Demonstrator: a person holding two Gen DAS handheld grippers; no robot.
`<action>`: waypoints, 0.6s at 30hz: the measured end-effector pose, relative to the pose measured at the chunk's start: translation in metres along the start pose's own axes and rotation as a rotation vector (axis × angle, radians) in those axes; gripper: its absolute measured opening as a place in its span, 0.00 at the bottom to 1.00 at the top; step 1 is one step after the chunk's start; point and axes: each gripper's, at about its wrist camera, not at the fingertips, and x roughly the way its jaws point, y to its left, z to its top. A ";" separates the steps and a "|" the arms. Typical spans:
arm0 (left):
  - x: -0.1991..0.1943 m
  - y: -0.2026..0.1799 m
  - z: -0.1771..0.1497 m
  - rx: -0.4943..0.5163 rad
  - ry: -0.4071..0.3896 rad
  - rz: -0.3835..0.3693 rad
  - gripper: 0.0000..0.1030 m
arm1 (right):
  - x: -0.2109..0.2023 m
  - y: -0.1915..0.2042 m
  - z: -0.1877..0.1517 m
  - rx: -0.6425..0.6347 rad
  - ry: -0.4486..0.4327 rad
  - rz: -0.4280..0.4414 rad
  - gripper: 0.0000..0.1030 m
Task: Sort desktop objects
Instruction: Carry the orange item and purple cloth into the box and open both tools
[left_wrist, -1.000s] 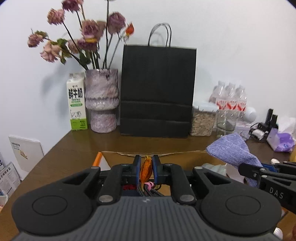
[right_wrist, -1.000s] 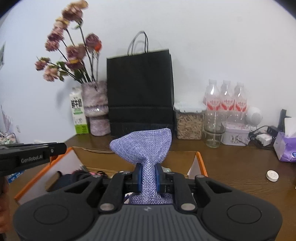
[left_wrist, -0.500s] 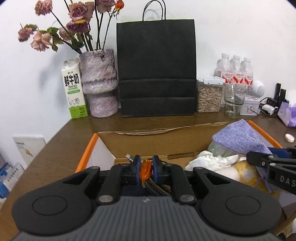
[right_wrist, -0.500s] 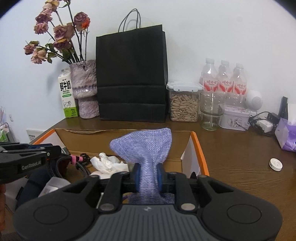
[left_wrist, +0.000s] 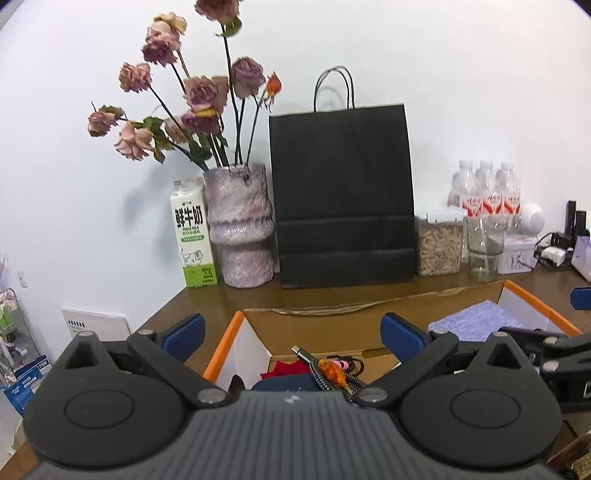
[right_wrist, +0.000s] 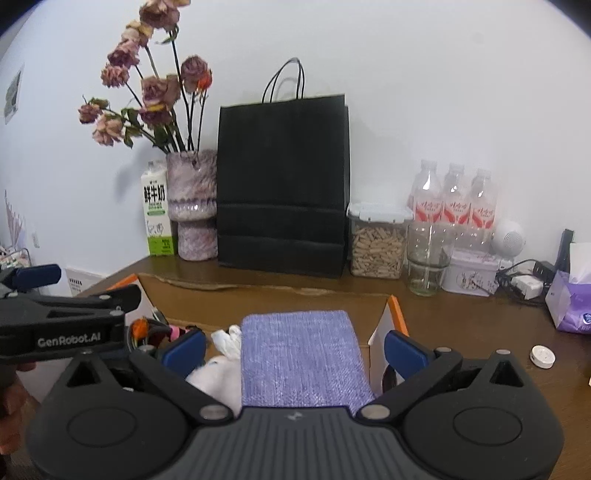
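A: Left wrist view?
B: The left gripper (left_wrist: 291, 334), jaws just sprung wide, grips nothing; the braided cable (left_wrist: 334, 373) lies below between them in the cardboard box (left_wrist: 221, 350).
A: Right wrist view?
B: The right gripper (right_wrist: 293, 349), likewise just spread; the purple pouch (right_wrist: 301, 358) lies loose between its fingers.

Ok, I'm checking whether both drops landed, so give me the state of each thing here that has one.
left gripper: jaws just opened wide, nothing between the pads
right gripper: jaws just opened wide, pads clear of the pouch
purple pouch: released, lying in the box
braided cable: released, lying in the box
cardboard box: open, flaps up
seed container: lid on
glass jar: upright, empty
black paper bag: standing upright
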 end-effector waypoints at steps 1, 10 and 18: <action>-0.002 0.001 0.000 -0.004 -0.005 0.003 1.00 | -0.002 -0.001 0.001 0.005 -0.007 -0.003 1.00; -0.009 0.006 0.000 -0.031 -0.019 0.013 1.00 | -0.013 -0.006 0.005 0.032 -0.043 -0.015 1.00; -0.017 0.011 -0.002 -0.043 -0.033 0.011 1.00 | -0.022 -0.004 0.006 0.019 -0.070 -0.017 1.00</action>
